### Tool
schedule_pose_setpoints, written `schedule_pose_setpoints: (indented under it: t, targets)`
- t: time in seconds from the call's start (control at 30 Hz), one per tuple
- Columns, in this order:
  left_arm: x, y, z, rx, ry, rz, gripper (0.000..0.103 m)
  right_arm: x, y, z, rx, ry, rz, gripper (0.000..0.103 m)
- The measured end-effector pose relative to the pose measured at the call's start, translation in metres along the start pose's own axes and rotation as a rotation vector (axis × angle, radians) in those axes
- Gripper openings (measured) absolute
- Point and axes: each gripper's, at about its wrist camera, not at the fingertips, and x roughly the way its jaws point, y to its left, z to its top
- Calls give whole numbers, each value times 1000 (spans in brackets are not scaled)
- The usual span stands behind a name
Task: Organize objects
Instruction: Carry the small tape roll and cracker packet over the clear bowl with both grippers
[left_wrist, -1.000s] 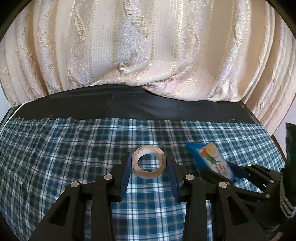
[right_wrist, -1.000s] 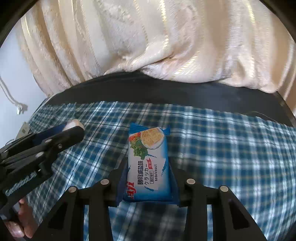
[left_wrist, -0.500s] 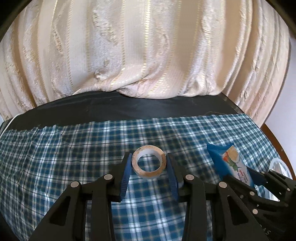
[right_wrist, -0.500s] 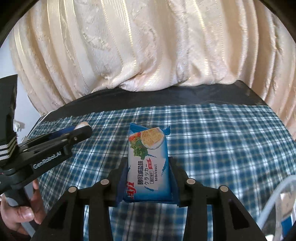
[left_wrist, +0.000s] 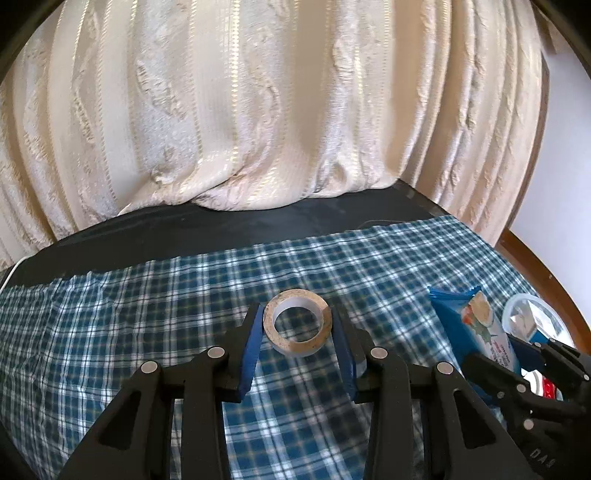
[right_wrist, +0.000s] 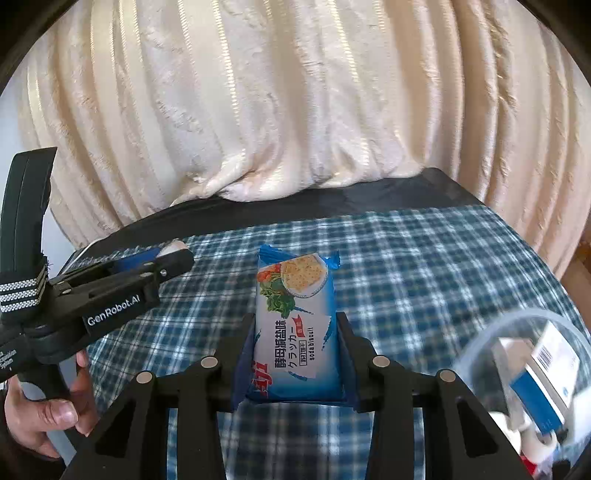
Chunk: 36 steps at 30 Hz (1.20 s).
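Note:
My left gripper (left_wrist: 297, 323) is shut on a roll of clear tape (left_wrist: 296, 329) and holds it above the blue plaid cloth (left_wrist: 147, 314). My right gripper (right_wrist: 295, 332) is shut on a blue soda biscuit packet (right_wrist: 295, 325), also held above the cloth. In the left wrist view the packet (left_wrist: 476, 325) and right gripper (left_wrist: 524, 373) show at the lower right. In the right wrist view the left gripper (right_wrist: 173, 258) shows at the left, with a hand on its handle.
A clear round plastic container (right_wrist: 532, 373) holding a blue-and-white box and small items sits at the right; it also shows in the left wrist view (left_wrist: 535, 321). Cream curtains (left_wrist: 277, 110) hang behind the black table edge (left_wrist: 221, 229).
Both grippers have swung to the right over the cloth with their loads still held. The clear container has come into view at the right.

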Motion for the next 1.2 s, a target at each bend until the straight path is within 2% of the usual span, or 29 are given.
schedule_pose_setpoints:
  t: [0.33, 0.6, 0.7, 0.93, 1.2]
  targets:
    - [-8, -29, -7, 62, -6, -41, 38, -40, -36, -18, 88, -50, -70, 43]
    - [-8, -50, -17, 96, 13, -88, 38, -68, -76, -42, 168, -61, -168, 43]
    - [-8, -56, -20, 97, 31, -117, 38, -74, -90, -51, 192, -60, -200, 43]
    - [-13, -72, -26, 129, 30, -130, 38, -86, -117, -66, 261, -63, -243, 43]
    - [-17, -93, -33, 160, 48, -160, 38, -94, -133, -74, 284, -69, -277, 43]
